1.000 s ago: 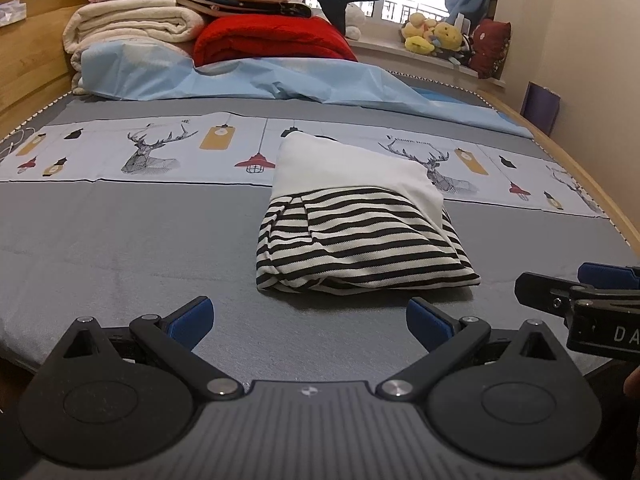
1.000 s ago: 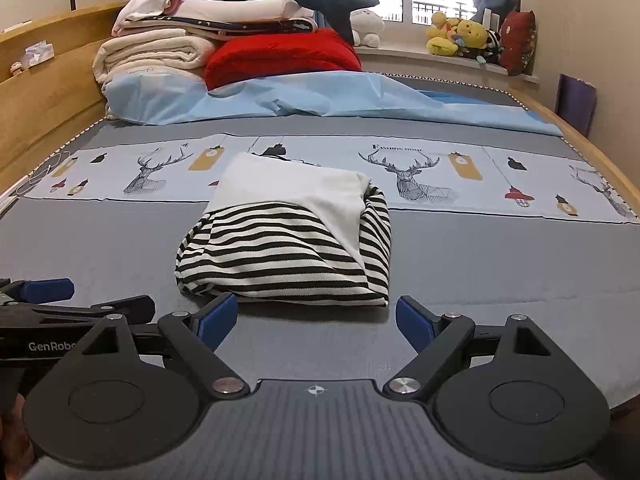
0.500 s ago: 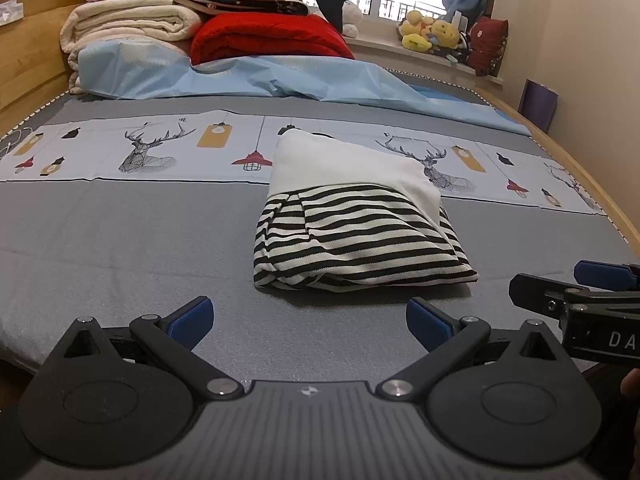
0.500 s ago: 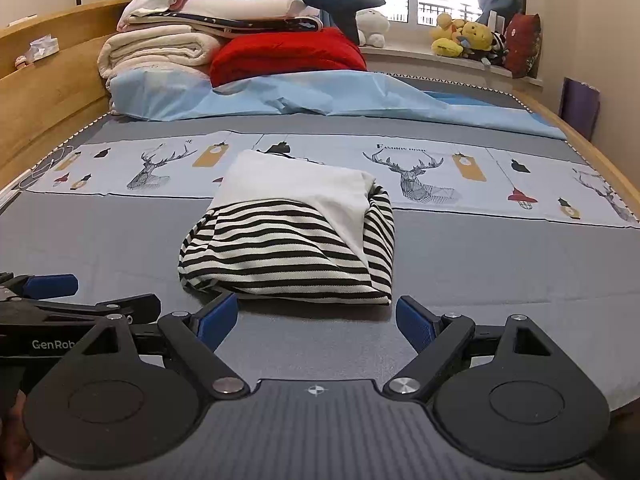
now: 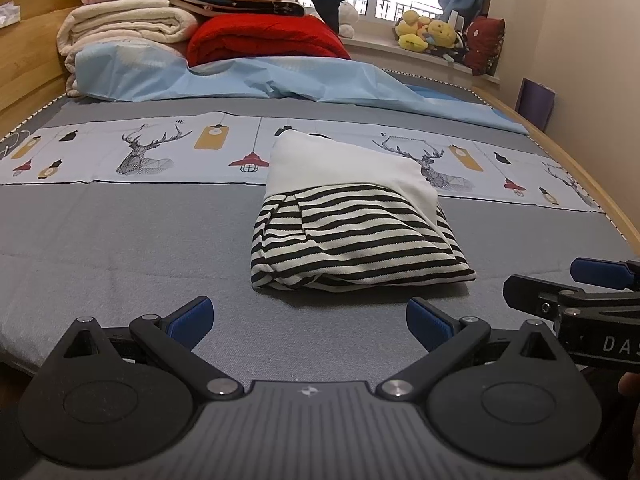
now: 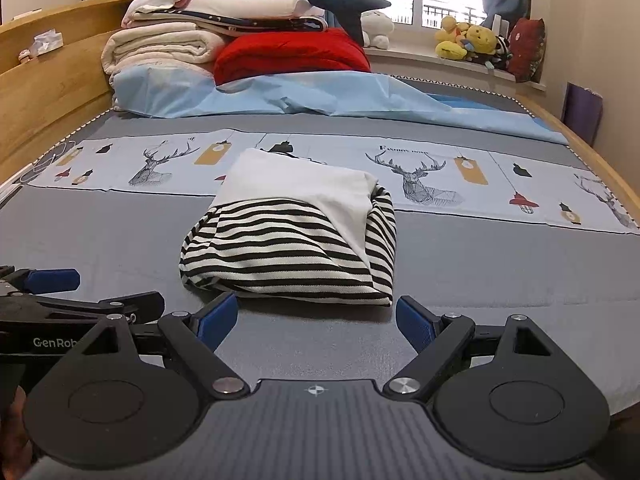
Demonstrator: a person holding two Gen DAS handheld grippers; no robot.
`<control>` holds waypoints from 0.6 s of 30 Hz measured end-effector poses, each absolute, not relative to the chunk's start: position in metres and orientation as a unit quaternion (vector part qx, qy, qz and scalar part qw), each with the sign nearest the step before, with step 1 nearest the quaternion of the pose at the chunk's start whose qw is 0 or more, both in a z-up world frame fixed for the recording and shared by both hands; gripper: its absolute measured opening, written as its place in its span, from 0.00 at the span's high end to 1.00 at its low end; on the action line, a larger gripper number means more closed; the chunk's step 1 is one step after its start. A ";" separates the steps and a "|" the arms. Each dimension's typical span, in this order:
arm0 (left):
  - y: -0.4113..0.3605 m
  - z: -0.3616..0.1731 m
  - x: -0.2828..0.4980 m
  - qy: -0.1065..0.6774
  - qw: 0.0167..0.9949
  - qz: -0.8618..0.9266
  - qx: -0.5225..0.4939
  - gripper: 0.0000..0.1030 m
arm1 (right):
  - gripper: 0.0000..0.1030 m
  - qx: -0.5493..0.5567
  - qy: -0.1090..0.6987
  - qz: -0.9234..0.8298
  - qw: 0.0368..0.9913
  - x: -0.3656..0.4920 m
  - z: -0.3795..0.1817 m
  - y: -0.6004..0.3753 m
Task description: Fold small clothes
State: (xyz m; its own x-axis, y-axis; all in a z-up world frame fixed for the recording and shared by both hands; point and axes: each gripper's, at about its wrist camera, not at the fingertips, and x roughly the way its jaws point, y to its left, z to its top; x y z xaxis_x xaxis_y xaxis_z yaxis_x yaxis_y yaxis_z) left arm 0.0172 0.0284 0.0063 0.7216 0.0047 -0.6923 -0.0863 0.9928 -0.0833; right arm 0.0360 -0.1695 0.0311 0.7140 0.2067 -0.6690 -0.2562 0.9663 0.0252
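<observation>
A small garment, white at the top with black-and-white stripes below, lies folded into a compact bundle on the grey bed sheet (image 5: 120, 240), shown in the left wrist view (image 5: 352, 240) and the right wrist view (image 6: 296, 240). My left gripper (image 5: 310, 320) is open and empty, just in front of the bundle's near edge. My right gripper (image 6: 316, 320) is open and empty, also just short of the near edge. Each gripper shows in the other's view: the right one at the left view's right edge (image 5: 568, 292), the left one at the right view's left edge (image 6: 80, 296).
A printed deer panel (image 5: 148, 152) runs across the bed behind the garment. A light blue sheet (image 5: 260, 80), folded blankets (image 5: 128, 28) and a red quilt (image 5: 264, 40) are piled at the head. A wooden bed frame (image 6: 48, 92) lies left, a wall right.
Both grippers have crept slightly forward and lower toward the folded garment. The garment has not moved and both grippers stay open.
</observation>
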 end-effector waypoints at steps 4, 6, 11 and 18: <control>0.028 0.006 0.017 0.372 0.926 0.024 -0.055 0.00 | 0.15 -0.036 0.357 0.126 0.925 0.036 0.031 -0.169; 0.027 0.006 0.017 0.372 0.926 0.024 -0.054 0.00 | 0.15 -0.039 0.356 0.127 0.925 0.035 0.031 -0.168; 0.029 0.006 0.017 0.371 0.927 0.019 -0.051 0.00 | 0.15 -0.042 0.356 0.130 0.925 0.035 0.031 -0.169; 0.030 0.006 0.017 0.371 0.927 0.015 -0.050 0.00 | 0.15 -0.044 0.356 0.131 0.924 0.035 0.031 -0.169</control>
State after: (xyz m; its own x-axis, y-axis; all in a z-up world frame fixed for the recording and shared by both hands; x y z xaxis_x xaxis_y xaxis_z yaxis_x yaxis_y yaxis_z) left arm 0.0169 0.0301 0.0057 0.7238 -0.0089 -0.6900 -0.0654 0.9945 -0.0814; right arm 0.0349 -0.1691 0.0309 0.7123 0.2100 -0.6698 -0.2732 0.9619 0.0112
